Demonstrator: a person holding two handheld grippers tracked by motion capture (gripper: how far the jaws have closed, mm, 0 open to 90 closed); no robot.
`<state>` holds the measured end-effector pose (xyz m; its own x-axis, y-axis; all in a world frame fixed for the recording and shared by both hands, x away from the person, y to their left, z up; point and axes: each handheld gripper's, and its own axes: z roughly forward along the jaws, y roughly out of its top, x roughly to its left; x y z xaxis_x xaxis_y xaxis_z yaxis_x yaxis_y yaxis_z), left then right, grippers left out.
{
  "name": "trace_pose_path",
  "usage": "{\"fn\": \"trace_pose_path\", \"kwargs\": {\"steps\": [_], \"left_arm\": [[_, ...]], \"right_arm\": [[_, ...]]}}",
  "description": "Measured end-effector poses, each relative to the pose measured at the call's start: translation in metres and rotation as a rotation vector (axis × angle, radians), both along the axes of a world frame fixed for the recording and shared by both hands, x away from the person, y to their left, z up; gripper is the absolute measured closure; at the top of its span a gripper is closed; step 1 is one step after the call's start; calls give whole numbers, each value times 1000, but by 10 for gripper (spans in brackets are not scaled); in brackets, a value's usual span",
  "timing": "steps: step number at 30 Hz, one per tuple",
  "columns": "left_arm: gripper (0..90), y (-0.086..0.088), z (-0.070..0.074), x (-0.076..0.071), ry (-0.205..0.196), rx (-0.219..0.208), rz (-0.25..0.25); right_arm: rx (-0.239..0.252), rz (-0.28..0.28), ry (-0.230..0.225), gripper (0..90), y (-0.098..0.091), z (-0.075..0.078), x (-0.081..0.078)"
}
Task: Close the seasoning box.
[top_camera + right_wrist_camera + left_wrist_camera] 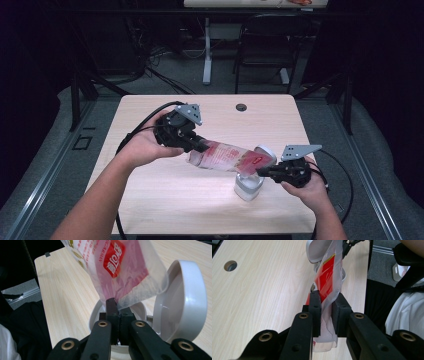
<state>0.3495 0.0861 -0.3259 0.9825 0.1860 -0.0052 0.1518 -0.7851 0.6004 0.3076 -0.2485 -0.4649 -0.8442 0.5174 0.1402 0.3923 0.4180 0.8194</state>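
Plastic pouch (230, 158) is hanging stretched above the desk (150, 190), over the white lidded bin (248, 186). Both grippers, left (202, 145) and right (261, 171), are pinching opposite ends with closed fingers. Being thin, limp and slippery, it is best held by its edges.

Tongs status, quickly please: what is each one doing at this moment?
Left tongs: closed on one end of the plastic bag.
Right tongs: shut tight on the bag's other end, above the open white container.
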Motion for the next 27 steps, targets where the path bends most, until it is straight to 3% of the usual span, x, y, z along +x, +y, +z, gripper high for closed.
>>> {"fn": "trace_pose_path", "kwargs": {"steps": [19,27], "left_arm": [[800,23,-18,2,31,-42,41],[799,30,-24,2,38,-59,57]], "right_arm": [[40,-10,-30,893,4,3,-2],[65,-9,-40,848,8,2,-1]]}}
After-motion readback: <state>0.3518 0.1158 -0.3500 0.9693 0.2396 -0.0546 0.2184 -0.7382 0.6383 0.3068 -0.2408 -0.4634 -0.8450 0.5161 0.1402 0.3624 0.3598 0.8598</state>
